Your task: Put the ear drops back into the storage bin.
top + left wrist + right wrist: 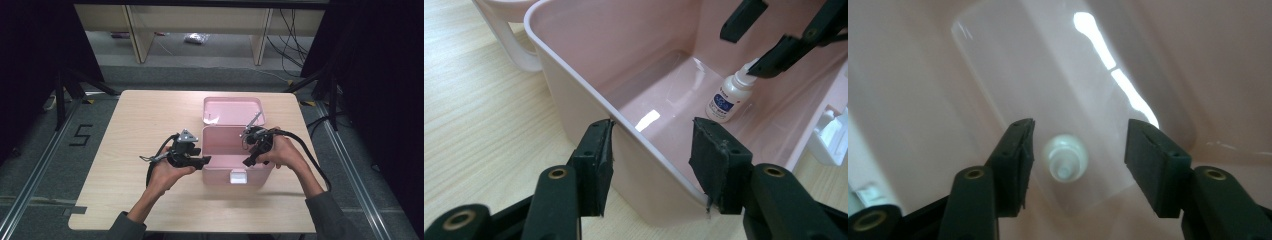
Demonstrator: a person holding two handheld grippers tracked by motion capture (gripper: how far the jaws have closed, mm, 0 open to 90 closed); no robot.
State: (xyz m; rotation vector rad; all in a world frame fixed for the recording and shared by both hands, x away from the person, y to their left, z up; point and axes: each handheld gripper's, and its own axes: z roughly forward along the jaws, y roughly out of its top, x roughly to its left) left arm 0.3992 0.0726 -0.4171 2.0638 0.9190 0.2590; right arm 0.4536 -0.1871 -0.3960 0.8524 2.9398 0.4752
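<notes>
A pink plastic box (216, 172) stands open on the table, its lid (231, 110) laid back behind it. Inside stands a small white dropper bottle (726, 100) with a blue label. My right gripper (248, 161) reaches down into the box, and its jaws stand apart on either side of the bottle's cap (1065, 160) without touching it. In the left gripper view that same right gripper (744, 52) hangs just over the bottle's top. My left gripper (651, 150) is open and straddles the box's near left wall (574, 80), one jaw outside and one inside.
The box has a white latch (238, 176) on its front wall, near the table's front edge. Bare wooden tabletop (140, 120) spreads to the left of the box. Beyond the table are floor, furniture legs and cables.
</notes>
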